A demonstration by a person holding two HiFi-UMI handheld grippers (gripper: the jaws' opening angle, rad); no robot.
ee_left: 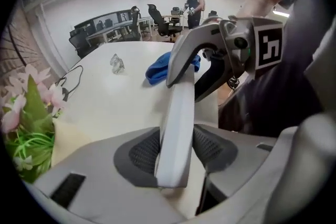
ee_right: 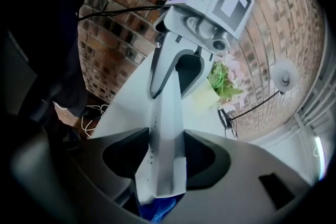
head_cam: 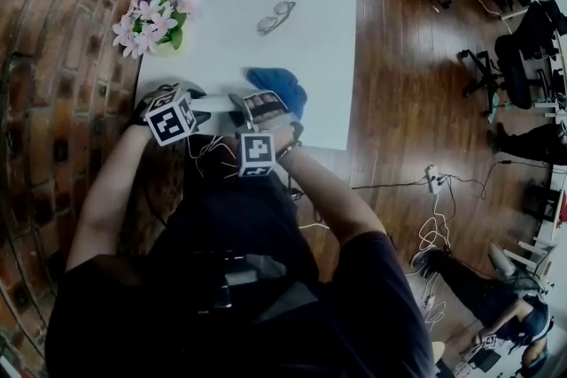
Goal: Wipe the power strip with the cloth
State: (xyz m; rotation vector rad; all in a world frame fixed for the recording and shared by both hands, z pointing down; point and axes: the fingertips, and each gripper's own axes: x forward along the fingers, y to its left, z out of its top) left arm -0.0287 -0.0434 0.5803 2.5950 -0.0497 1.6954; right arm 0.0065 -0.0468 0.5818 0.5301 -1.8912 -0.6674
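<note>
Bench [head_cam: 319, 31]: white, beside a brick wall.
Power strip [ee_left: 176, 128]: over the bench's near edge; likely rigid, light and smooth, so you should hold its ends.
Left gripper [ee_left: 178, 152]: clamped on one end.
Right gripper [ee_right: 165, 160]: clamped on the other.
Cloth [head_cam: 279, 88]: soft, just beyond.

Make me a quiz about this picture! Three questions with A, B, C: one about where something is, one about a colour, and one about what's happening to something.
1. Where are the flowers?
A on the table
B in a box
C on a shelf

2. What colour is the cloth?
A red
B blue
C yellow

3. The strip is:
A lying alone
B held by the left hand-held gripper and the right hand-held gripper
C inside a bag

Answers:
1 A, they stand at the table's edge by the brick wall.
2 B, it shows blue in the head view.
3 B, each gripper view shows the white strip clamped between that gripper's pads.
</note>
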